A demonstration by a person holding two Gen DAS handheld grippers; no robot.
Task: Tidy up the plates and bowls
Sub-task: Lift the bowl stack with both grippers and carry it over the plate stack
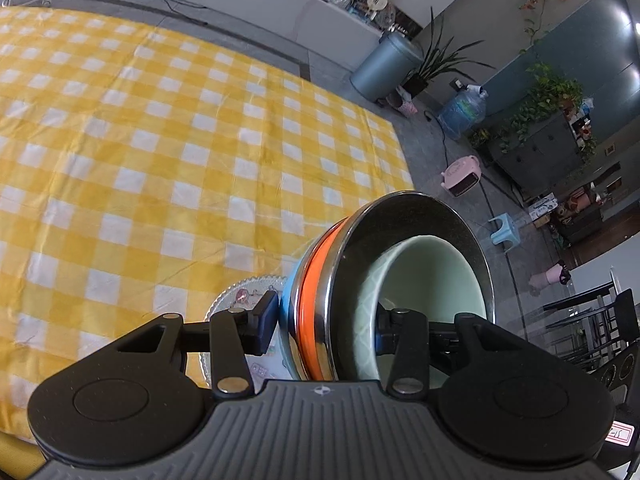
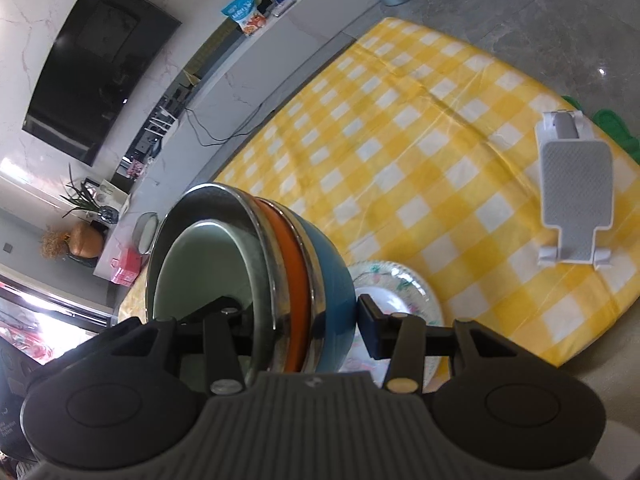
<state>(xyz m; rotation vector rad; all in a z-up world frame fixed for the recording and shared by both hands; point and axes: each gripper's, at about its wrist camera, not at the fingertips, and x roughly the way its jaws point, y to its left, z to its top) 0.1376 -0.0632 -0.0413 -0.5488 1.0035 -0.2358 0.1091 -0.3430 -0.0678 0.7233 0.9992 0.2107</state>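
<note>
Two close, downward wrist views; shared nested bowls (image 1: 400,280), tablecloth (image 2: 440,160)

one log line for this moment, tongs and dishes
left tongs: shut on bowl stack | right tongs: shut on bowl stack | stack: tilted, above patterned plate | checked cloth: below
</note>
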